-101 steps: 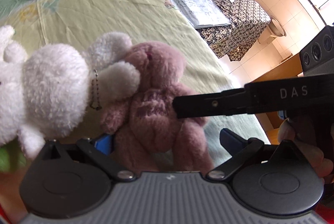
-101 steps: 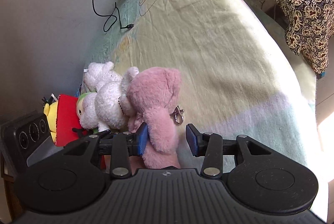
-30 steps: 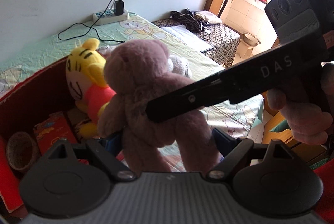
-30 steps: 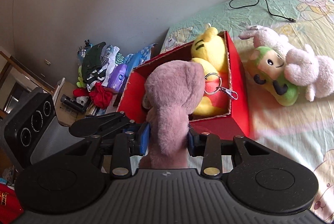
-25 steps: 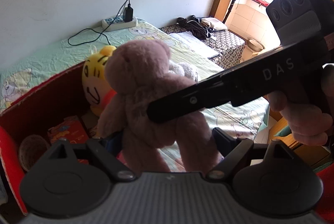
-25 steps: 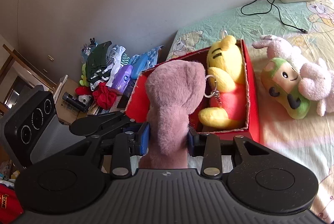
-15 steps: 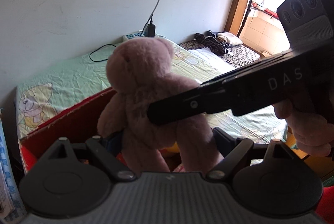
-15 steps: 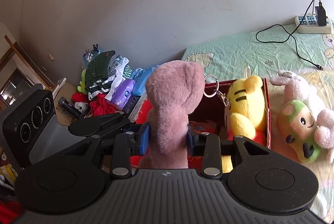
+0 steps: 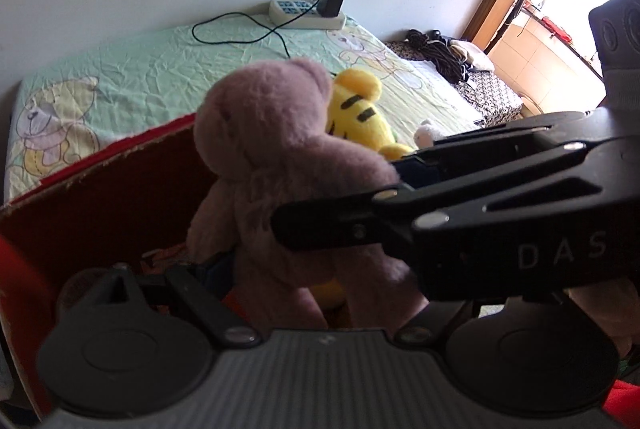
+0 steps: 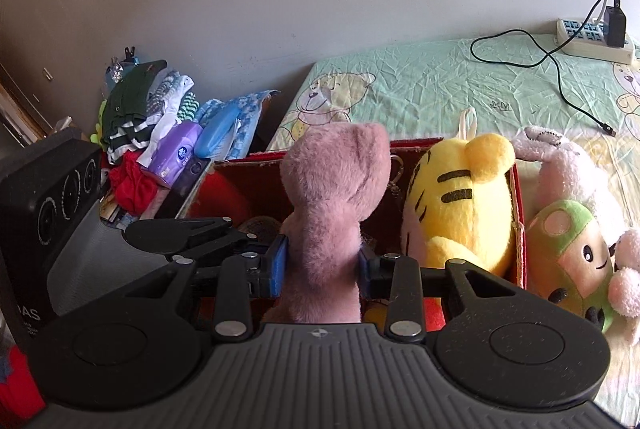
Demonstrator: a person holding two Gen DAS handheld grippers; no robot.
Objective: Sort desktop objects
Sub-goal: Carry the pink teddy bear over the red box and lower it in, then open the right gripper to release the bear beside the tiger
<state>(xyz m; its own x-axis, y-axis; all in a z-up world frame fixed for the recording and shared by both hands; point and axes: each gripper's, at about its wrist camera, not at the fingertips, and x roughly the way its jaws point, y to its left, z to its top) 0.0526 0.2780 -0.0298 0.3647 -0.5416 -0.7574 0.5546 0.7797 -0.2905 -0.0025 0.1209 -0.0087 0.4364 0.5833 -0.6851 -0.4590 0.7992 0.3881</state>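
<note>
A pink plush bear (image 10: 336, 189) hangs upright over the open red box (image 10: 517, 189), and my right gripper (image 10: 322, 265) is shut on its body. In the left wrist view the same bear (image 9: 276, 157) faces the camera, with the right gripper (image 9: 340, 197) reaching in from the right across its chest. My left gripper (image 9: 316, 285) stands open and straddles the bear's legs; its right finger is hidden behind the other tool. A yellow tiger plush (image 10: 460, 197) sits in the box just right of the bear.
A green plush (image 10: 572, 253) and a pale pink bunny (image 10: 560, 165) lie on the bed beside the box's right wall. A power strip (image 10: 592, 37) with a trailing cable lies by the wall. Clothes and a purple pack (image 10: 172, 153) are piled left of the box.
Both grippers carried the bear from the bed, beside the white bunny, over to the red box. In the last half second it came lower, next to the tiger.
</note>
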